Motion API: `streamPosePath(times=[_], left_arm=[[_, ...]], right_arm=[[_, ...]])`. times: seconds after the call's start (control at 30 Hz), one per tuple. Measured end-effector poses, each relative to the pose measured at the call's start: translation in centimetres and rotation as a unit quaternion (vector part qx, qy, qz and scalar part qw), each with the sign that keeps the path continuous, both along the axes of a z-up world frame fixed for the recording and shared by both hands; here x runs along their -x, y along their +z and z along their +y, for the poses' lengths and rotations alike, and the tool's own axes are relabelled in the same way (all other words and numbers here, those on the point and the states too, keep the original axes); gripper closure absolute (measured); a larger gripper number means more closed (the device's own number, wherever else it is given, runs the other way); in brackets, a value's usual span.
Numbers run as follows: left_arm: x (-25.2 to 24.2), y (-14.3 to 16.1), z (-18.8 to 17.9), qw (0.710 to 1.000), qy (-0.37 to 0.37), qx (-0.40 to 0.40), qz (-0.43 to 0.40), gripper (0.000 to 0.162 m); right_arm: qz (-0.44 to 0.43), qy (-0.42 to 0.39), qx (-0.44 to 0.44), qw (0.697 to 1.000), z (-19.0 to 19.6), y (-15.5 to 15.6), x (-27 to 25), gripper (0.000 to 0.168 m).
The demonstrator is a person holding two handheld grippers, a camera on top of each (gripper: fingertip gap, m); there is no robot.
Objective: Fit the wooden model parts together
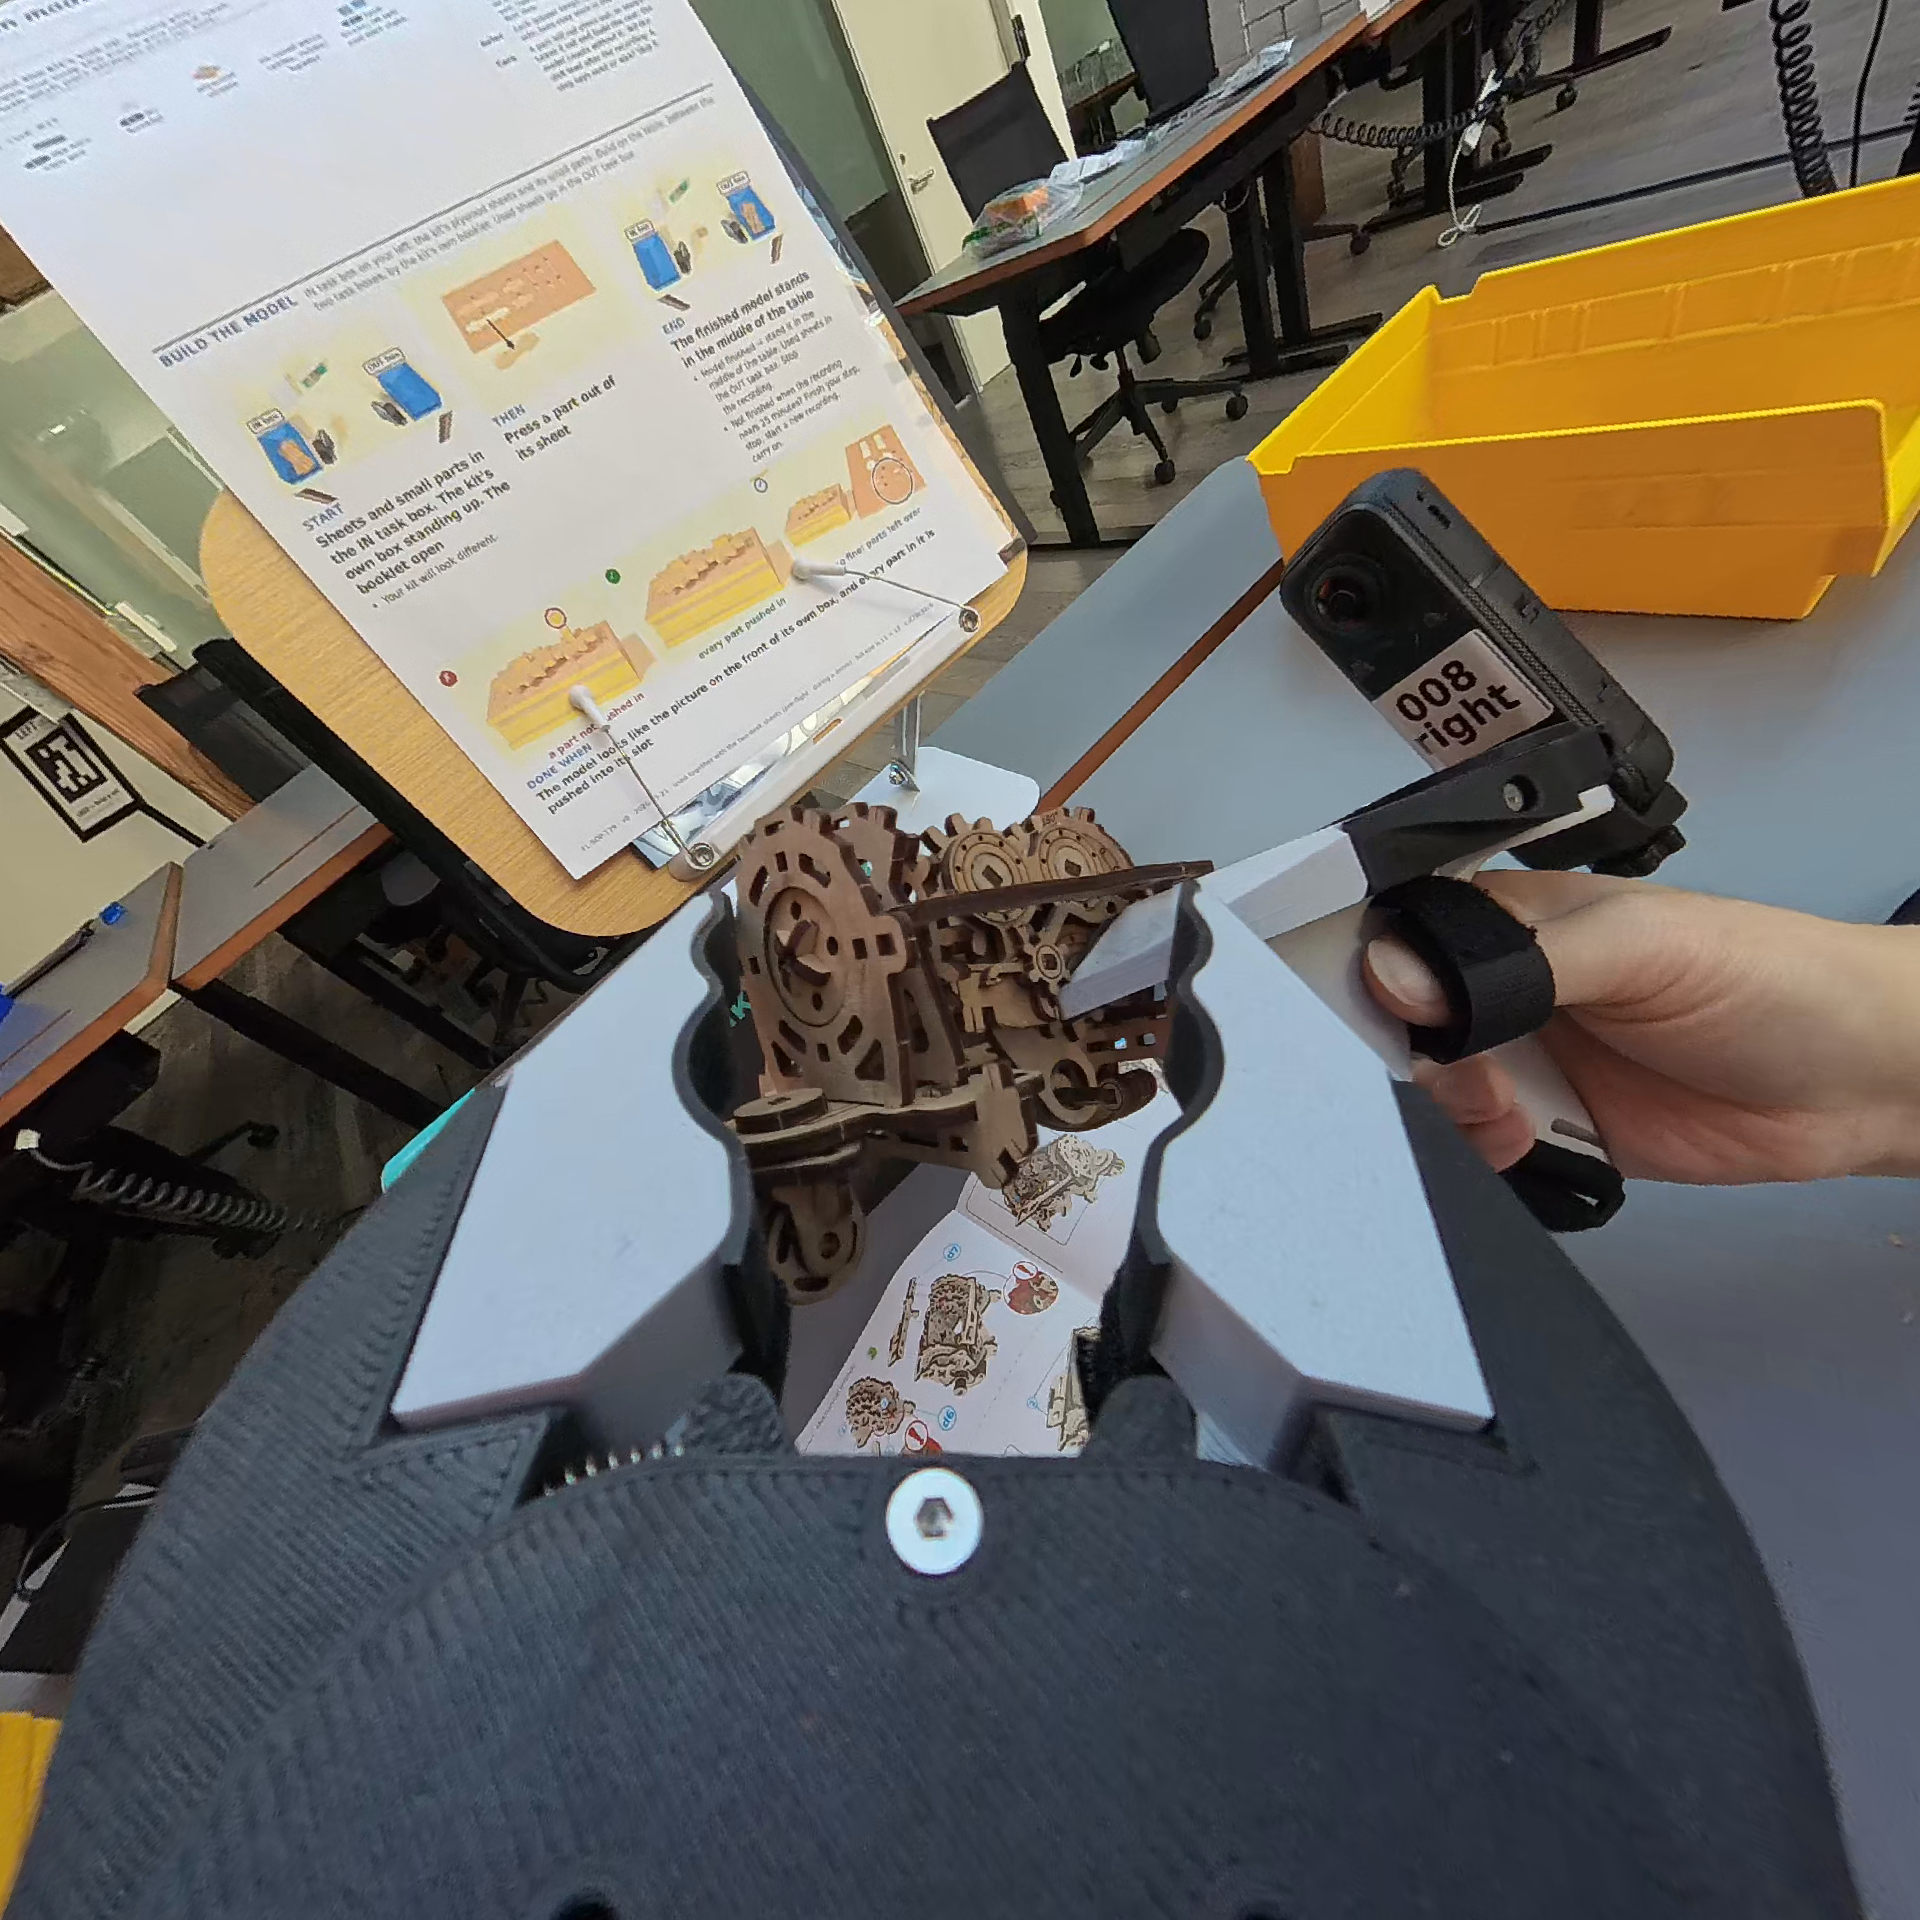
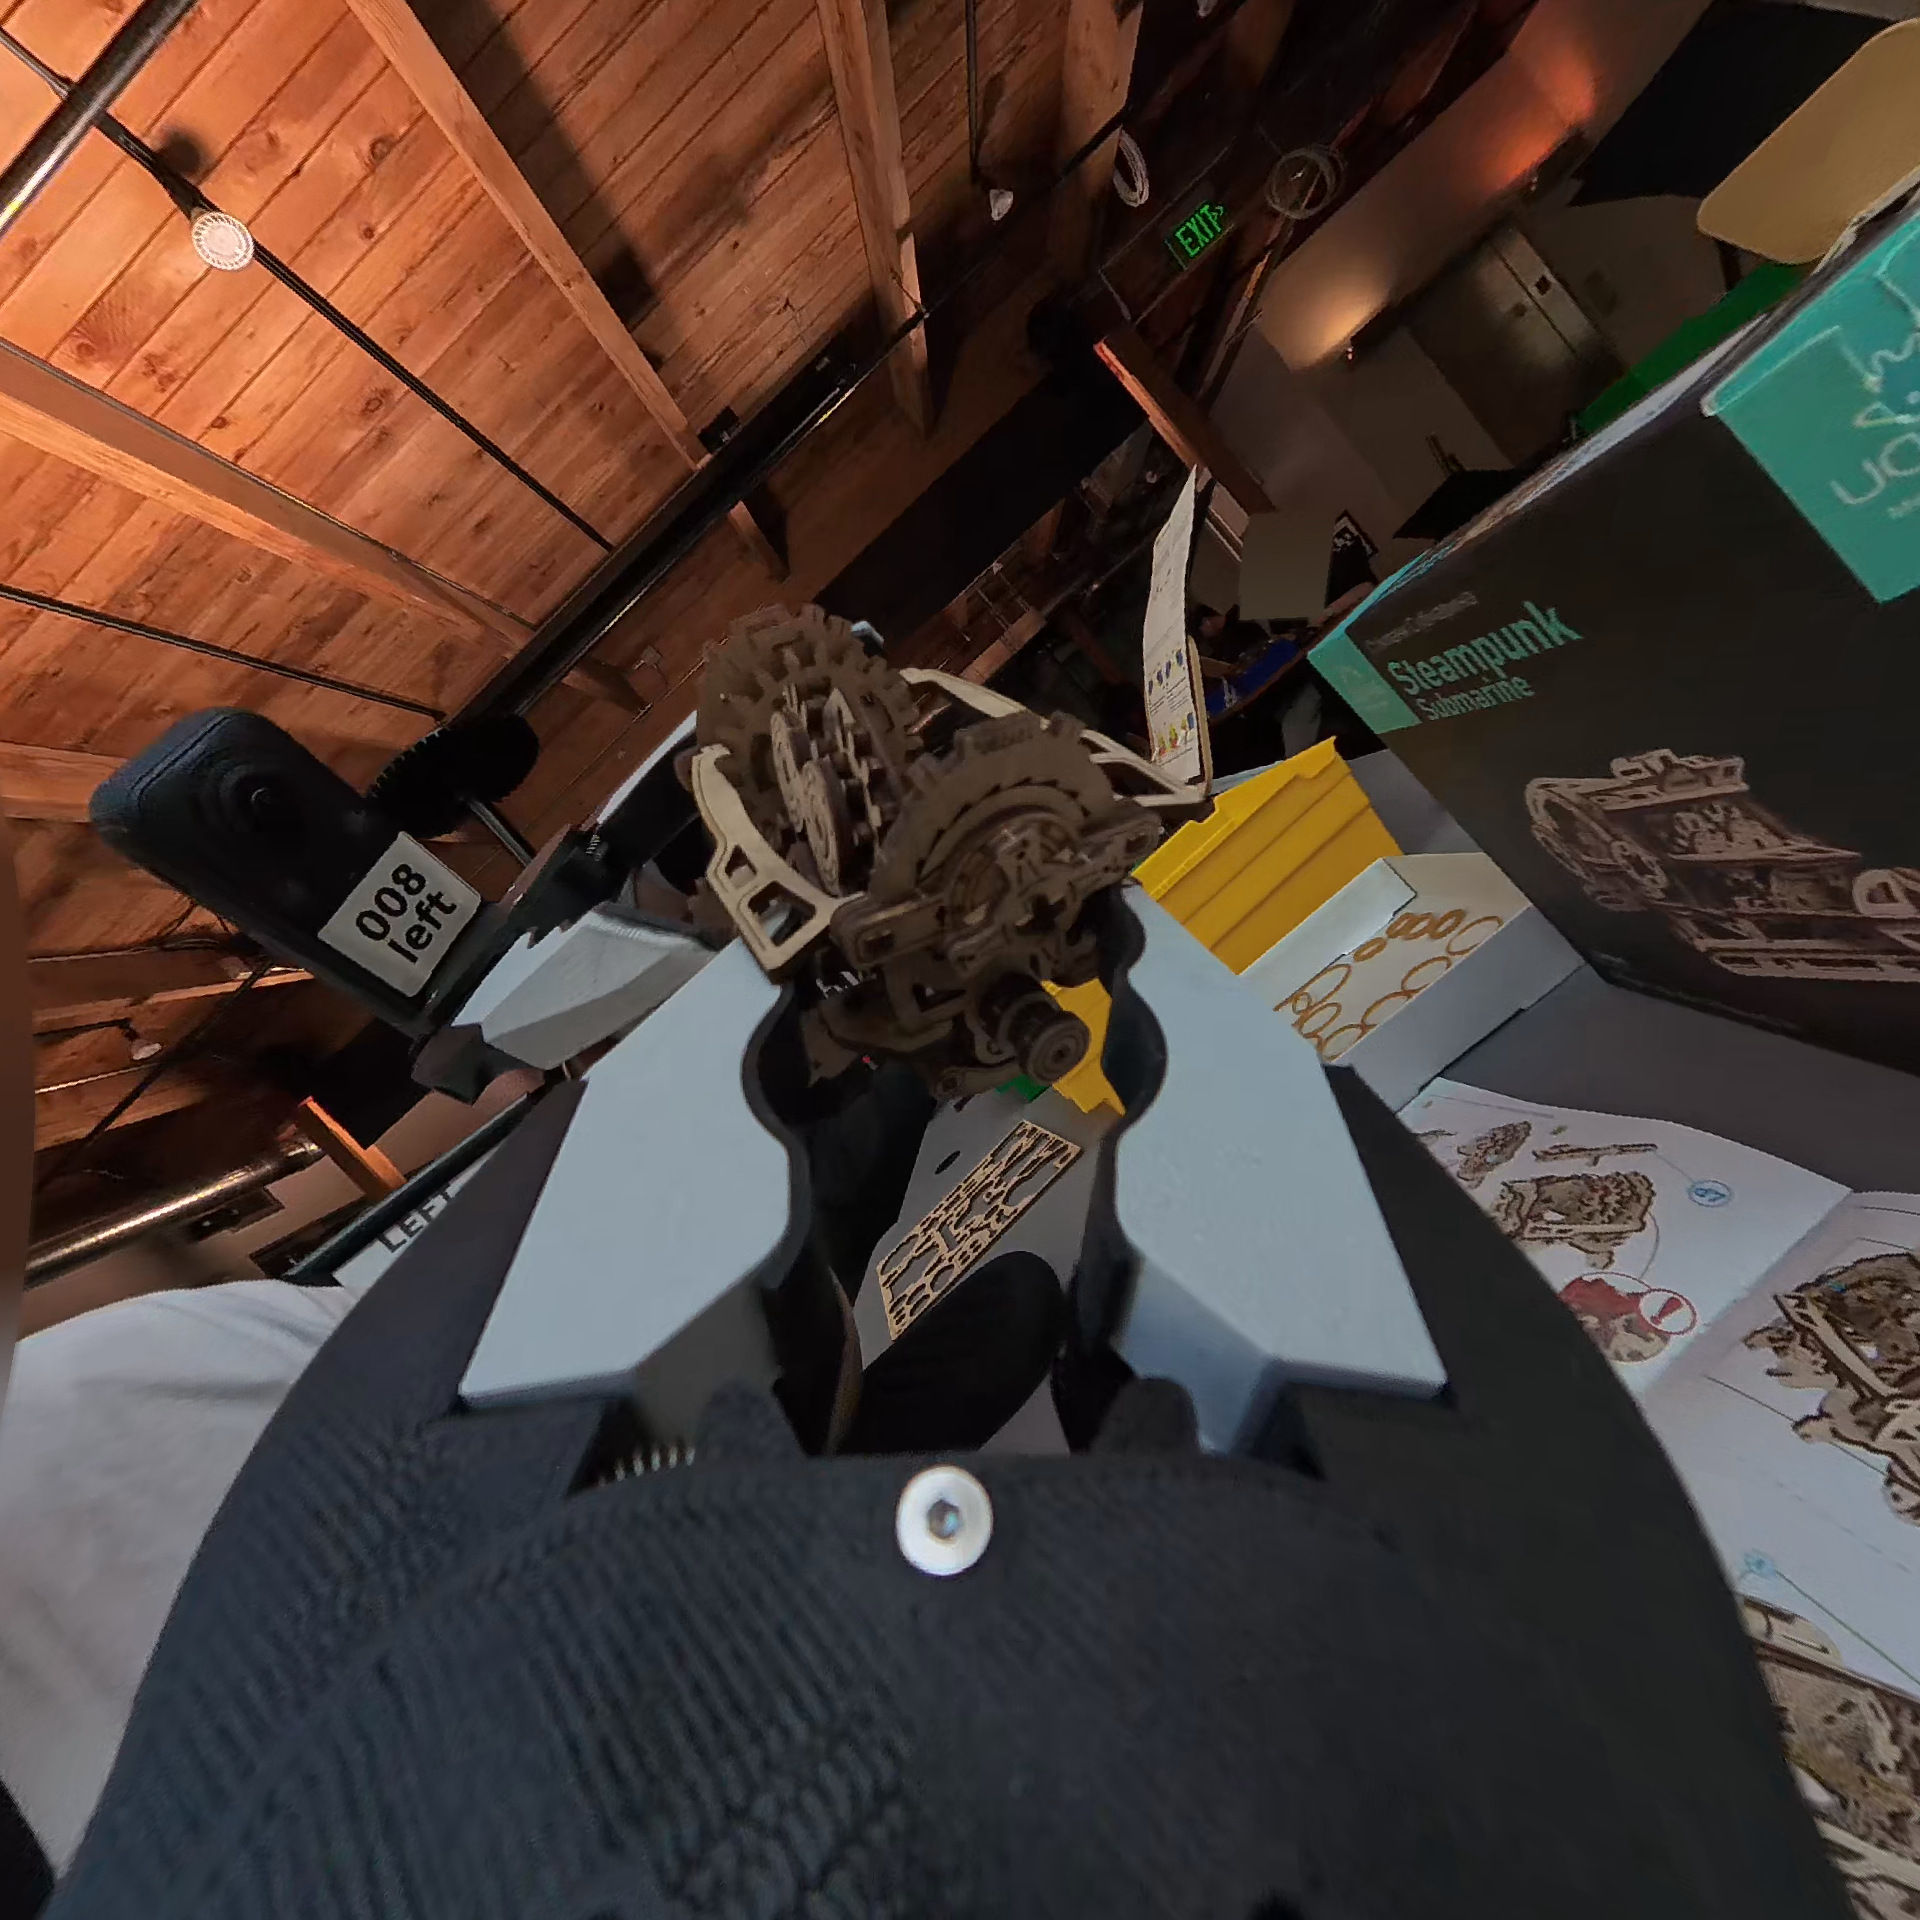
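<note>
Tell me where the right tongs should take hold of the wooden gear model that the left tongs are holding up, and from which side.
Grip the wooden gear model by its flat outer frame plate, not the gear teeth. Come from the side opposite the left tongs, roughly where the right tongs already meet it. The model is held off the table with its gears exposed on top; the frame looks sturdier and flatter, so probably safer to clamp.

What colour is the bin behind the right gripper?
Yellow bin, clearest in the left wrist view.

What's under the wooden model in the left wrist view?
Below the wooden model, held up between the left gripper's fingers, lies the open instruction booklet. The fingers hide most of its pages and the table underneath.
</note>
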State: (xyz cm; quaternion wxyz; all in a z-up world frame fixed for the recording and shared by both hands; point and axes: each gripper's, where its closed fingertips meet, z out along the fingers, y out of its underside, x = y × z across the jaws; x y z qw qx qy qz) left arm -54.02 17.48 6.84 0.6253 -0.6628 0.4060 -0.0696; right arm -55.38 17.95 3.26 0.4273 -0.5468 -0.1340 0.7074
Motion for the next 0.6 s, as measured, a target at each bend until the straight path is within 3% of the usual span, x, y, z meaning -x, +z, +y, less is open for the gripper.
streamPosePath(times=[0.03,0.3,0.6], left_arm=[[-0.1,0.0,0.0,1.000,-0.001,-0.003,0.001,0.079],[-0.4,0.4,-0.1,1.000,-0.011,-0.020,-0.018,0.080],[-1.5,2.6,-1.9,0.991,-0.073,-0.075,-0.079,0.075]], right_arm=[[0.005,0.001,0.002,1.000,0.0,0.0,0.0,0.114],[-0.025,-0.066,-0.080,0.994,0.0,0.8,-0.8,0.115],[-0.103,-0.138,-0.228,0.958,-0.9,3.4,-2.3,0.114]])
